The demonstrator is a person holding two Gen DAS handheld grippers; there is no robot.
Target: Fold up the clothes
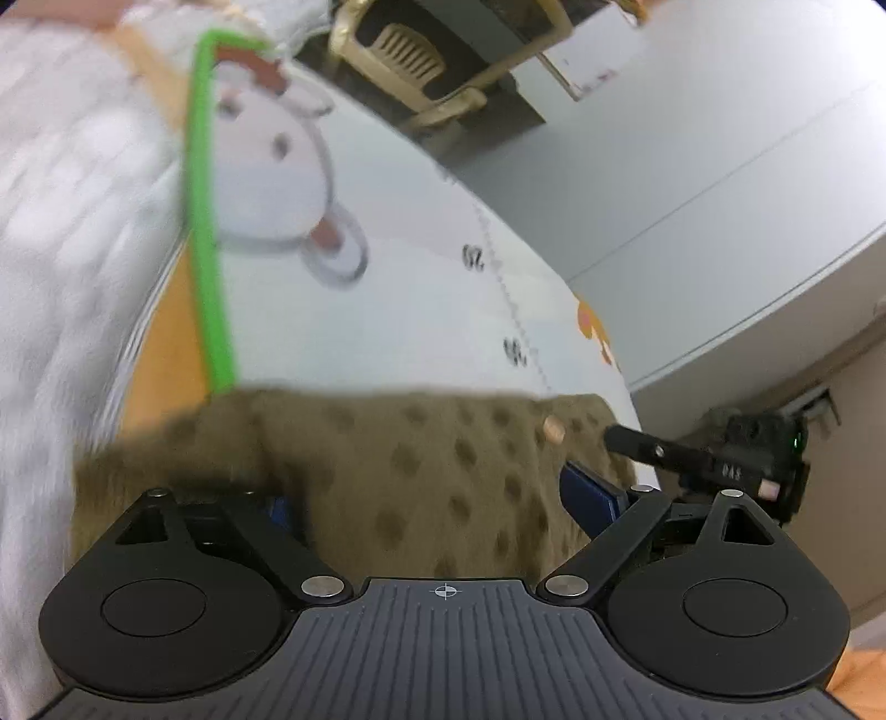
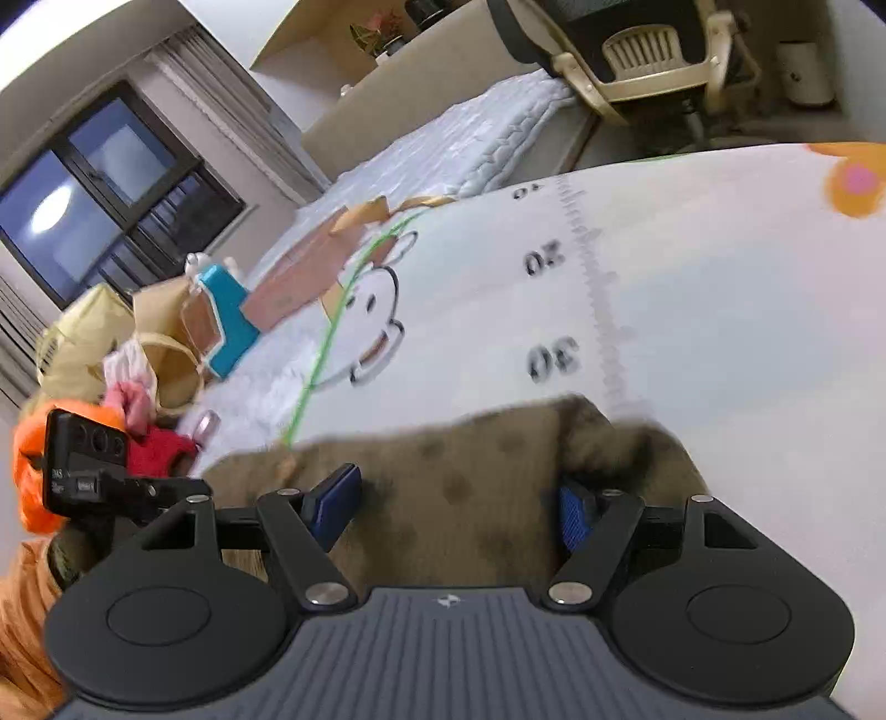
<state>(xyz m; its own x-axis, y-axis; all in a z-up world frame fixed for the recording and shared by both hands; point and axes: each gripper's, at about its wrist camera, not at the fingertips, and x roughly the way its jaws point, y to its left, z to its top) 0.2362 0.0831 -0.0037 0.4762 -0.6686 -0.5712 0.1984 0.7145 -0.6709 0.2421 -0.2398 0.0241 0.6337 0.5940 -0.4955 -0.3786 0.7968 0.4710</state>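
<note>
A brown fleece garment with darker dots (image 1: 432,443) lies on a white play mat (image 1: 415,310) printed with a cartoon figure, a ruler scale and a green line. My left gripper (image 1: 437,501) is open, its blue pads (image 1: 592,493) spread wide with the fleece bunched between them; the cloth partly hides the left pad. In the right wrist view the same garment (image 2: 470,459) fills the gap of my right gripper (image 2: 457,507), which is also open and wide, over the mat (image 2: 720,332). Each view shows the body of the other gripper beside the cloth (image 1: 720,465) (image 2: 83,471).
A white quilt (image 2: 470,138) borders the mat's far side, with a beige plastic chair (image 2: 653,50) behind it. A cardboard box (image 2: 310,277), a blue box (image 2: 227,315), a basket and red and pink clothes (image 2: 149,437) sit at the left. A window (image 2: 94,188) lies beyond.
</note>
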